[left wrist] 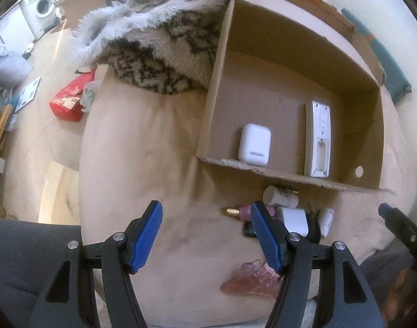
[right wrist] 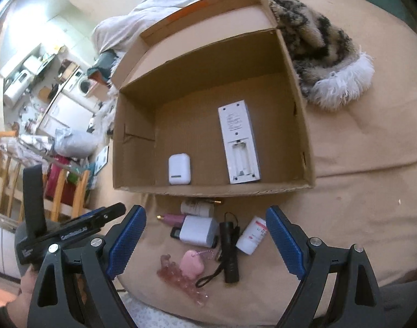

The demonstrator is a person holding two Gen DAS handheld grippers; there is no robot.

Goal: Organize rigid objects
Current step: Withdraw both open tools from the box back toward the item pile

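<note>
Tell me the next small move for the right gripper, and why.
Probably lower the right gripper onto the white block just below it. Its jaws stand open and empty, only the earbud case and remote are in the box, and the small items lie outside.

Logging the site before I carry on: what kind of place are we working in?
Most likely a lived-in home, working on a bed: a beige sheet with a rumpled white duvet, a furry throw, and a washing machine across the room.
</note>
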